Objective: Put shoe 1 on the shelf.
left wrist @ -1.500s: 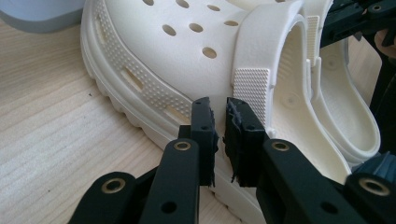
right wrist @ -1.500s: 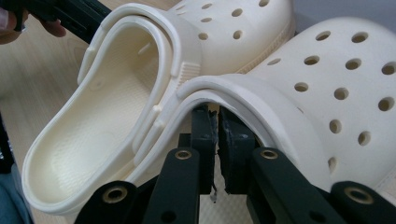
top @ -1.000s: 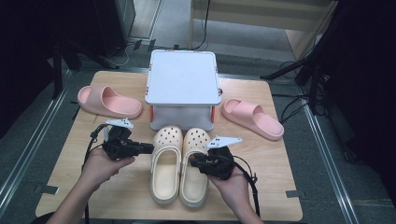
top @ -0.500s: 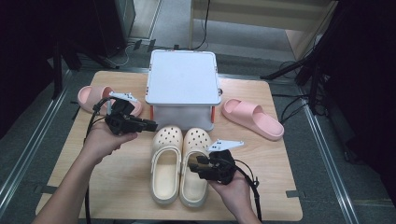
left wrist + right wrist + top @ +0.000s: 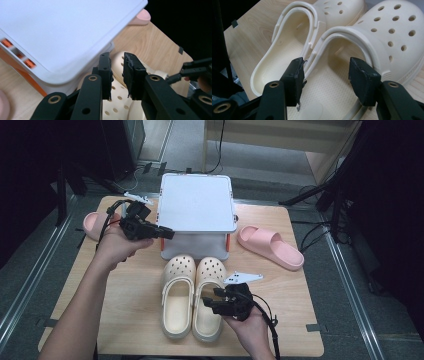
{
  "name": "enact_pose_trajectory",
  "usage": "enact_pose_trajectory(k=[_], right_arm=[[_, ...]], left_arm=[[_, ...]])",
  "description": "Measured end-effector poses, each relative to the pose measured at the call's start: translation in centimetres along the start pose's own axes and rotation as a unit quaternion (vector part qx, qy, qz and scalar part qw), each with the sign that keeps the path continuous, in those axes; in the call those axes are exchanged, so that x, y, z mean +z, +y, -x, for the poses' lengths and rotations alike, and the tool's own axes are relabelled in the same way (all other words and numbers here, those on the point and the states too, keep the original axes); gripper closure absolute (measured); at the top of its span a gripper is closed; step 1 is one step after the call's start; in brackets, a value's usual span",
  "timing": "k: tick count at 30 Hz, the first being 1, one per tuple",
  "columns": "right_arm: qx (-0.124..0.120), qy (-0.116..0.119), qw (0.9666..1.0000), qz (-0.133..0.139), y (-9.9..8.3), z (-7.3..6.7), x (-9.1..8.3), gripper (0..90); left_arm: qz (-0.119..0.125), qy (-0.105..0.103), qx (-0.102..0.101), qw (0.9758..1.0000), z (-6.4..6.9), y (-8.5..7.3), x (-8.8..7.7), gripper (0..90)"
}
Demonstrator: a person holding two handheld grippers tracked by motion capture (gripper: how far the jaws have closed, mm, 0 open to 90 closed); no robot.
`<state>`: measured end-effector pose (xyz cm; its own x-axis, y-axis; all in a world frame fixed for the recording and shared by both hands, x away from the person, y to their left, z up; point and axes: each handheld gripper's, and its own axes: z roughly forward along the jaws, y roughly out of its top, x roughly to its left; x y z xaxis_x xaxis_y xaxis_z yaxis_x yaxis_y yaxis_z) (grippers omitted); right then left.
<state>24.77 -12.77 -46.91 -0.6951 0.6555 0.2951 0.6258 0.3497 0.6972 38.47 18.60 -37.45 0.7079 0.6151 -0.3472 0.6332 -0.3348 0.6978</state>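
The pair of cream clogs [image 5: 194, 296] sits side by side at lower centre of the high view, toes touching the front of the white box [image 5: 197, 210], so the placing step looks finished and the work seems to be turning to that box. The right gripper [image 5: 218, 301], low and right of centre, hangs over the right clog [image 5: 352, 65]; its jaws have just been opening and now stand spread, one on each side of the clog's inner side wall without pressing it, so nothing is pinched. The left gripper [image 5: 165, 234] is at the box's left edge, near the lid [image 5: 62, 32]; its jaws have just opened a little to a narrow gap with nothing between them. The next move probably calls for the left gripper to catch the lid's rim or an orange latch [image 5: 7, 43] and lift, while the right backs clear of the clogs. The clogs are soft-looking moulded foam, perforated over the toes, heel straps folded forward, upright on the wooden tabletop [image 5: 125, 310]. Two pink slides lie apart: one [image 5: 270, 247] right of the box, one [image 5: 95, 223] at the left, partly behind the left hand.
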Motion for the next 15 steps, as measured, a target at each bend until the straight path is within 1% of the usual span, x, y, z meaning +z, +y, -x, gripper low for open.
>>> enact_pose_trajectory(k=[2,4,6,9,10,11,13,14,15], right_arm=[[0.002,-0.002,1.0000,0.001,-0.1,-0.1,0.0,46.6],[0.003,-0.002,1.0000,0.000,0.0,-0.1,0.1,46.5],[0.005,-0.010,0.9999,-0.001,0.1,-0.3,0.2,46.6],[0.013,-0.015,0.9998,0.004,0.0,-0.5,0.4,46.4],[0.013,-0.019,0.9997,0.003,0.0,-0.6,0.4,46.0],[0.002,-0.034,0.9994,0.003,0.0,-1.2,0.6,44.5],[0.003,-0.035,0.9994,0.004,-0.1,-1.4,0.8,43.7],[0.012,-0.033,0.9994,0.005,-0.1,-1.7,1.0,43.4],[0.012,-0.033,0.9994,0.005,-0.1,-1.7,1.0,43.4]], left_arm=[[0.005,-0.003,-0.002,1.0000,-0.4,0.4,0.0,76.1],[0.005,0.004,0.000,1.0000,-0.7,0.8,-0.1,76.2],[0.006,0.009,0.002,0.9999,-0.8,1.1,-0.1,76.4],[-0.004,0.026,0.011,0.9996,-0.9,1.4,0.1,76.6],[-0.006,0.026,0.014,0.9996,-1.0,1.5,0.2,77.1],[-0.005,0.024,0.014,0.9996,-1.1,1.5,0.3,77.6],[-0.008,0.029,0.015,0.9994,-1.4,1.7,0.5,77.9],[-0.011,0.032,0.017,0.9993,-1.5,1.8,0.5,78.3],[-0.011,0.033,0.017,0.9992,-1.5,1.9,0.6,78.3]])
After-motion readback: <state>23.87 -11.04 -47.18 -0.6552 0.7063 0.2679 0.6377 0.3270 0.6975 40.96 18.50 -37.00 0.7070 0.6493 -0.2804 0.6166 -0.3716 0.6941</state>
